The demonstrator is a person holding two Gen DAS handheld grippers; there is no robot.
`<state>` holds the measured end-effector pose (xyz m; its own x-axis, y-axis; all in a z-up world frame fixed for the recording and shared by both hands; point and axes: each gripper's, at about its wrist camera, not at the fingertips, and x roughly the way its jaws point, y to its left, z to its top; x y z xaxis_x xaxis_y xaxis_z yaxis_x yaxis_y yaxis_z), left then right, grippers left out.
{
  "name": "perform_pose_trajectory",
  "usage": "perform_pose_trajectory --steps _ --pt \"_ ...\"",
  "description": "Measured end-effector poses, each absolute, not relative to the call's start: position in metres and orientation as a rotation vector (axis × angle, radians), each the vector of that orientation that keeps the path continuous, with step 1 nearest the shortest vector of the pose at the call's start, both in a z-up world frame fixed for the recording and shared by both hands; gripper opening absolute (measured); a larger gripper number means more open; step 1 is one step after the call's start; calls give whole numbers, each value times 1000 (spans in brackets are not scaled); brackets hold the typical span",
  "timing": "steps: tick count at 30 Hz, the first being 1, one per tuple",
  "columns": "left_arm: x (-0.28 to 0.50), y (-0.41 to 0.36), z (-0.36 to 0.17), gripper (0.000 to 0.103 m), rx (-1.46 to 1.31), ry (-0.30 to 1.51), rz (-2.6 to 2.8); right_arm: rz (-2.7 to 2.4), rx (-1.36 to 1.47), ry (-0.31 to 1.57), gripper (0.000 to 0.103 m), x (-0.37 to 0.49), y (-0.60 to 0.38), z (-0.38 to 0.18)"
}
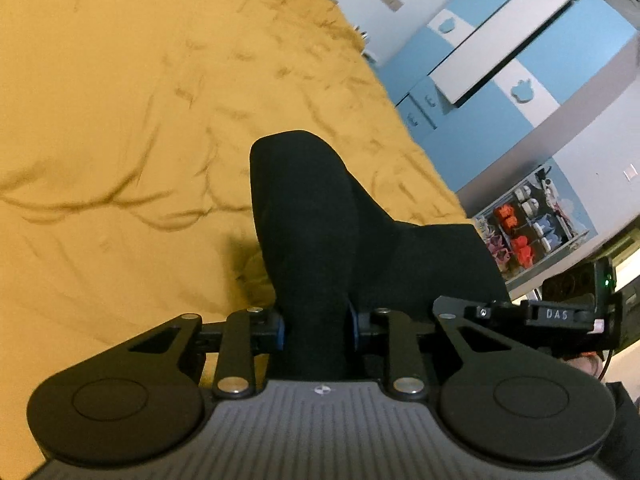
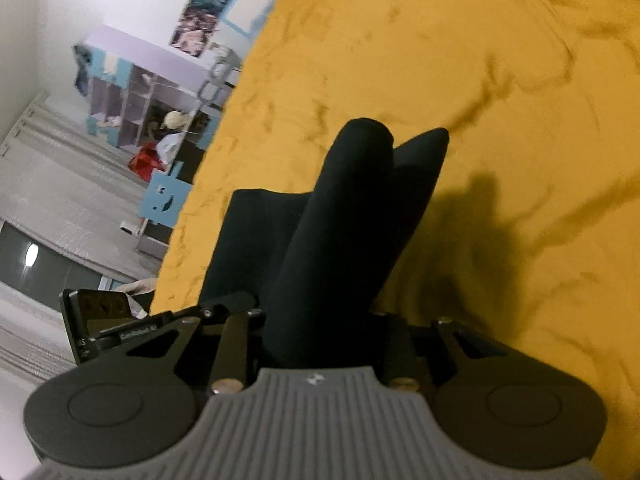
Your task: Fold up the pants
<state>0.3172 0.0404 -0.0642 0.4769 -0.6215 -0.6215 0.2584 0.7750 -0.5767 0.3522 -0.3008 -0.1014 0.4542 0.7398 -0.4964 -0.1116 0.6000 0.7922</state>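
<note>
- L gripper (image 1: 318, 330) clamped on black pants (image 1: 308, 216), lifted off yellow bedspread (image 1: 120, 120) to fold.
- R gripper (image 2: 320, 320) pinching pants (image 2: 352, 208) too, sharing the load.

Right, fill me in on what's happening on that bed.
A person is folding a pair of black fabric pants over a wrinkled mustard-yellow bedspread. The left hand-held gripper is clamped on a bunched section of the pants, and the right hand-held gripper is clamped on another bunch of the same garment. The cloth runs forward from both grippers, with folded ends pointing out over the bedspread. The fold is not finished.
</note>
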Motion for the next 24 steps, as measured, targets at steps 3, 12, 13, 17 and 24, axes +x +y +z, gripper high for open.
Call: perform_pose_trajectory --steps 3,12,13,17,24 --pt "305 41 -44 30 -435 886 -568 610 751 927 22 345 -298 -76" --pt "272 52 -19 30 -425 829 -565 635 699 902 22 320 -285 -35" --pt "269 55 -18 30 -426 826 -562 638 694 902 22 317 -281 -33" --pt "260 72 -13 30 -438 807 -545 657 670 904 22 315 -265 -24" --pt "259 119 3 30 -446 772 -495 704 635 893 22 329 -213 -6"
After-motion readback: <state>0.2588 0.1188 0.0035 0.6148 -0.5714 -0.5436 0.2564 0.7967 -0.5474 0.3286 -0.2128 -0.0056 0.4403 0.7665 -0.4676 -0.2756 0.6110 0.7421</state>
